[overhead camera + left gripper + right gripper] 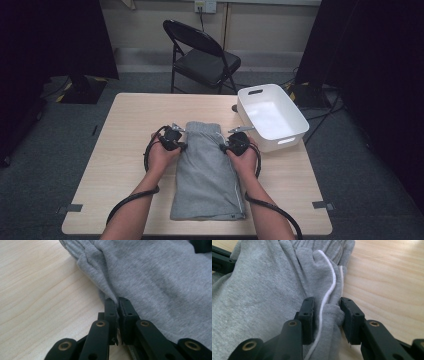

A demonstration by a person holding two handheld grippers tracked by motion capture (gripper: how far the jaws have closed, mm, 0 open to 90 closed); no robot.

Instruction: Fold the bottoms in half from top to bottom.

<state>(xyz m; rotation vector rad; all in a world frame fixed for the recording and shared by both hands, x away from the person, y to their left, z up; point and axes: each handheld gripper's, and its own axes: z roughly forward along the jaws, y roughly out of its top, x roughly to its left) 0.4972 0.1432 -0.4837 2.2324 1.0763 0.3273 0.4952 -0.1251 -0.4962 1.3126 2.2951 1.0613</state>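
Lying lengthwise at the middle of the wooden table (pixel 125 150): one folded pair of grey sweatpants (pixel 207 175), waistband at the far end. High view: left gripper (pixel 172 140) at the garment's left edge, right gripper (pixel 236 142) at its right edge; white bin (pixel 272 117) on the table's far right corner; black folding chair (pixel 202 57) beyond. Left gripper view: jaws clamped tight on the sweatpants' edge fold. Right gripper view: jaws pinching a bunched side seam with white piping (pixel 328 293), fabric filling the gap.
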